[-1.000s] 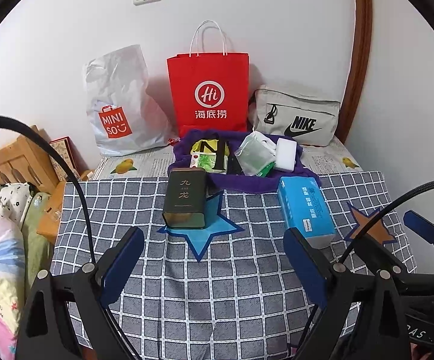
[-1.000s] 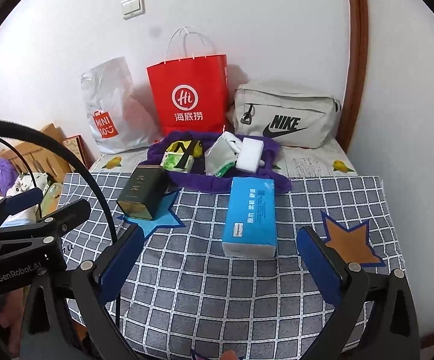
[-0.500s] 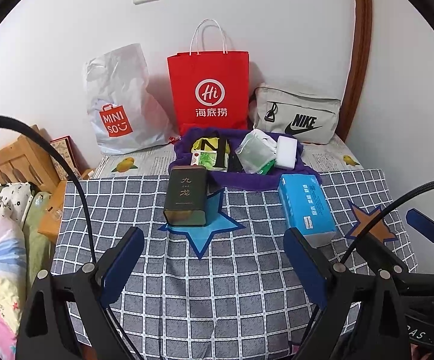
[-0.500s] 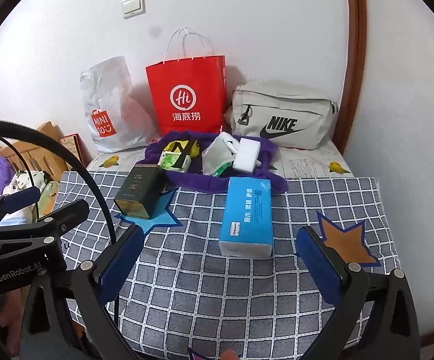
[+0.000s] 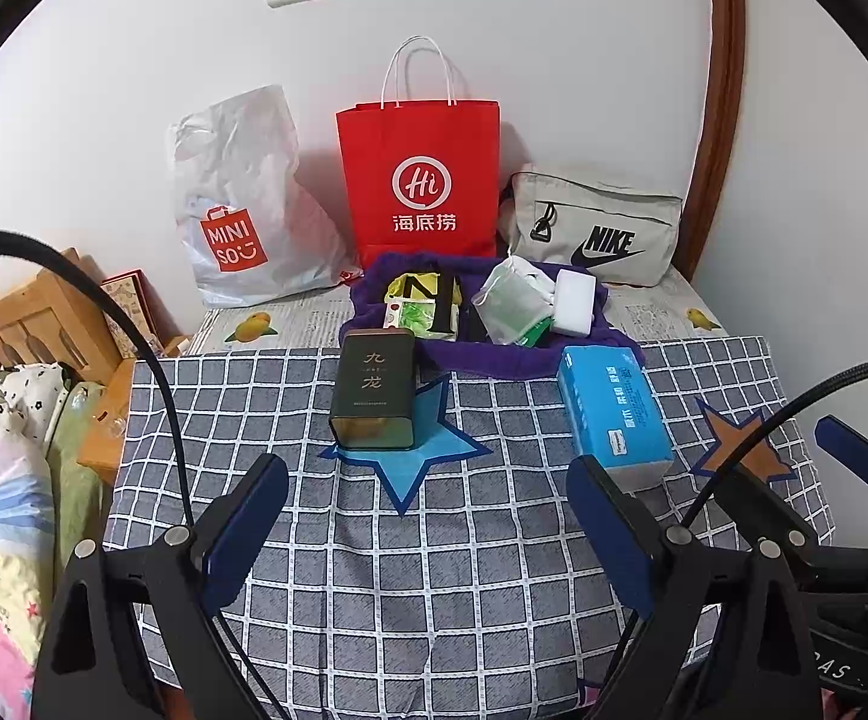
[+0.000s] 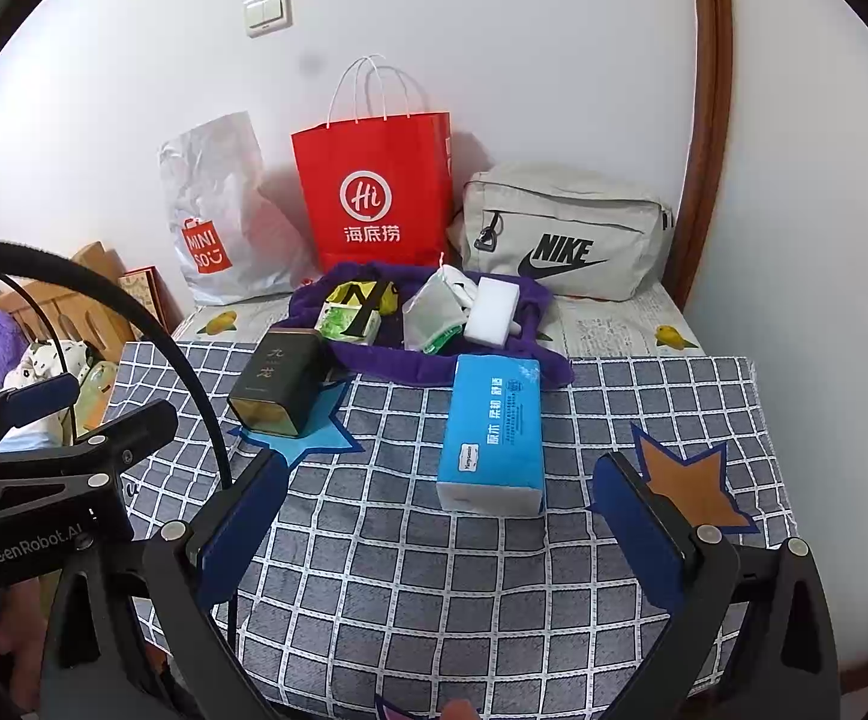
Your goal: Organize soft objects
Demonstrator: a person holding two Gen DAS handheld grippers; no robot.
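Left wrist view: left gripper [image 5: 428, 516] has jaws wide apart w/ nothing between, above checkered cloth [image 5: 434, 588]. Right gripper [image 6: 439, 516] is also wide apart and holds nothing. Blue tissue pack [image 6: 490, 432] lies on cloth just ahead of it, dark tin [image 6: 278, 384] on blue star [image 6: 302, 438].

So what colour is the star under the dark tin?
Blue, with a darker blue edge. The star under the tin shows best in the left wrist view.

Black frames, blue-padded fingers [image 5: 607, 522], silver screws, "GenRobot.AI" lettering.
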